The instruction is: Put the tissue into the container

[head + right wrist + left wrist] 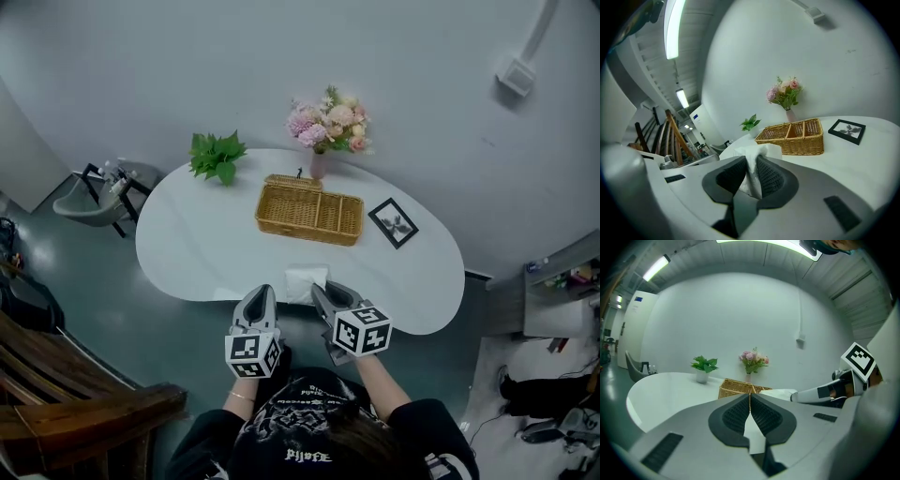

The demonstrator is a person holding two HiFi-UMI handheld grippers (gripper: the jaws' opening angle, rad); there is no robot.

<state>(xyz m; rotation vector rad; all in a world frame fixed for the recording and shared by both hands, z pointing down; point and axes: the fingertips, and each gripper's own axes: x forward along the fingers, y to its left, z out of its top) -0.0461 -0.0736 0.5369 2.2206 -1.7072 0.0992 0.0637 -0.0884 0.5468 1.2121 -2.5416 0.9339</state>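
A white tissue [306,283] hangs over the near edge of the white table [187,253], and my right gripper [322,292] is shut on it. In the right gripper view the tissue [765,150] is bunched between the dark pads and sticks out past the jaw tips [752,158]. My left gripper [263,294] sits just left of the tissue. Its jaws [750,396] meet at the tips, and I cannot tell what the pale sliver lower between the pads is. The container is a partitioned wicker basket [309,232] in the middle of the table, well beyond both grippers.
Behind the basket stands a vase of pink flowers [328,124]. A potted green plant [217,156] is at the back left, and a black picture frame [394,223] lies right of the basket. A grey chair [94,197] is beyond the table's left end.
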